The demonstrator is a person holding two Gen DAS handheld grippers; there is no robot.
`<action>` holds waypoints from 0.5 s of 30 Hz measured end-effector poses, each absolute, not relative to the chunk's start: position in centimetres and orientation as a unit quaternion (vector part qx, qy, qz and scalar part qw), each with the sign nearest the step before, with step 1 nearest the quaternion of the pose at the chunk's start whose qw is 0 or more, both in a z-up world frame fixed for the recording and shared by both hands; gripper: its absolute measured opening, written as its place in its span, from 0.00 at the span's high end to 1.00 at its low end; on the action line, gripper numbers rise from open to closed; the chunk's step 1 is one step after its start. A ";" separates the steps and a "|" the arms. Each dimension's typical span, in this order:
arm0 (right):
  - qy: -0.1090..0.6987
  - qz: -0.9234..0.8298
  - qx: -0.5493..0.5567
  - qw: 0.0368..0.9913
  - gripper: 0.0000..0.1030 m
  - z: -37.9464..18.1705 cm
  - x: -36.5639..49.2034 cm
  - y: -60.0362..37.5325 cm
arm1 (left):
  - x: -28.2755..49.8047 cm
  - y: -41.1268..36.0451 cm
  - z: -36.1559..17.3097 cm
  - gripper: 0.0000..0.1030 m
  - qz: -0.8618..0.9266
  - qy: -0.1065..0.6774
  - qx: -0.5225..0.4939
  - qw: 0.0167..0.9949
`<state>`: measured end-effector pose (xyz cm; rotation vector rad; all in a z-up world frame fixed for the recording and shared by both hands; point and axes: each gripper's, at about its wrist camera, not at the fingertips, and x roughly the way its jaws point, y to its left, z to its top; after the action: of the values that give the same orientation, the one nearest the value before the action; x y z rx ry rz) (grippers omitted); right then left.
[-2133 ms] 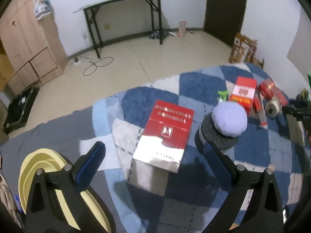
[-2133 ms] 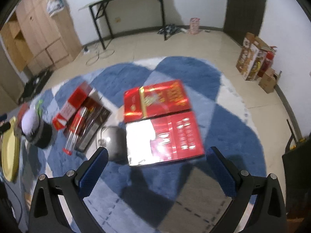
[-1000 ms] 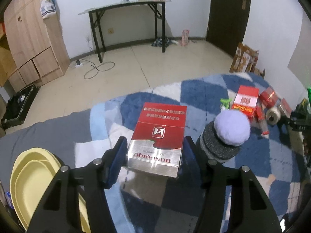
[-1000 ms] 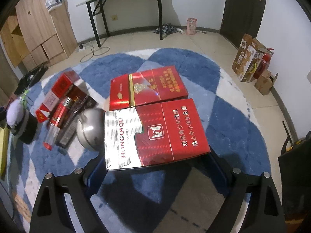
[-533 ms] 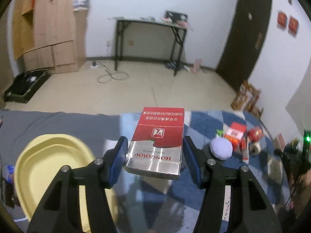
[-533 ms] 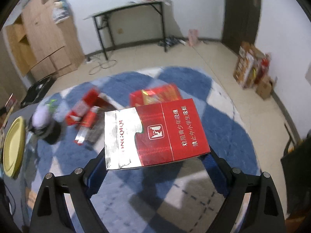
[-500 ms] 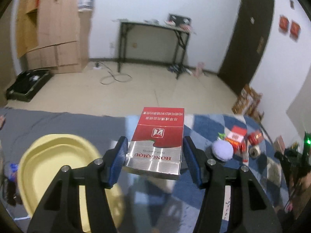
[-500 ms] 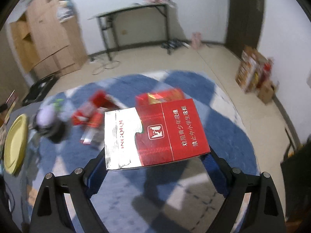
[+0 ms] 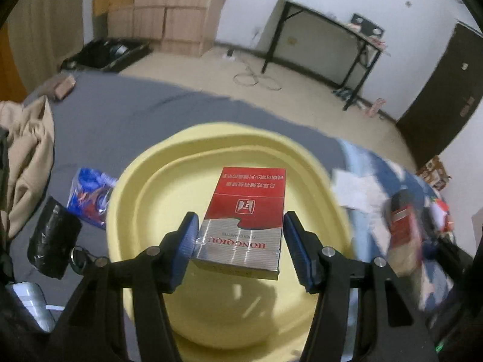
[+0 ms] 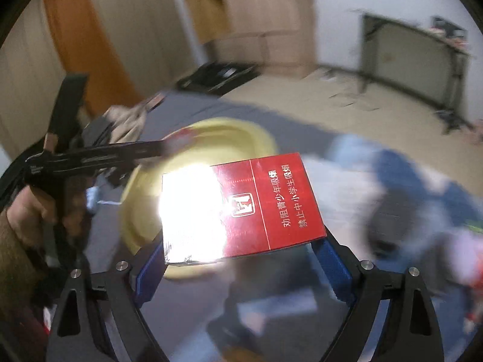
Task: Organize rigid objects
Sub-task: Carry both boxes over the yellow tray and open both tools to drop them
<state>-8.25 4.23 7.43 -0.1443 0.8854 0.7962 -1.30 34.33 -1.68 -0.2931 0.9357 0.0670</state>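
Now hovering over the yellow basin [image 9: 145, 187] rather than the blue rug, as half a second ago. Left gripper [image 9: 240, 242] pinching a red-and-silver Hongqiqu carton [image 9: 246, 217] between its blue pads, directly above the basin's hollow. Right gripper [image 10: 241, 268] clamping a second Hongqiqu carton [image 10: 241, 208], glare-struck, with the basin beyond and leftward.

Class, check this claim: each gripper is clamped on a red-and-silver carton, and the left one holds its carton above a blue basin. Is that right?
Not quite. In the left wrist view the left gripper holds its red-and-silver carton above a yellow basin, not a blue one. The right gripper does clamp its own carton.
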 end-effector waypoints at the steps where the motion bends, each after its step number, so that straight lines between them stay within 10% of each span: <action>1: 0.427 0.385 -0.079 0.814 0.12 6.4 -8.2 6.9 | -0.8 35.1 -2.7 0.43 0.039 0.458 -0.136 0.877; 15: 0.461 0.348 -0.241 0.780 0.10 -2.0 -5.2 17.6 | 0.5 36.8 -6.2 0.43 0.030 0.484 -0.087 0.870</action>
<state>-5.19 17.56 -2.04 -0.5208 0.9955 0.7525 0.55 36.83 -6.22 -0.1822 1.0119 0.0617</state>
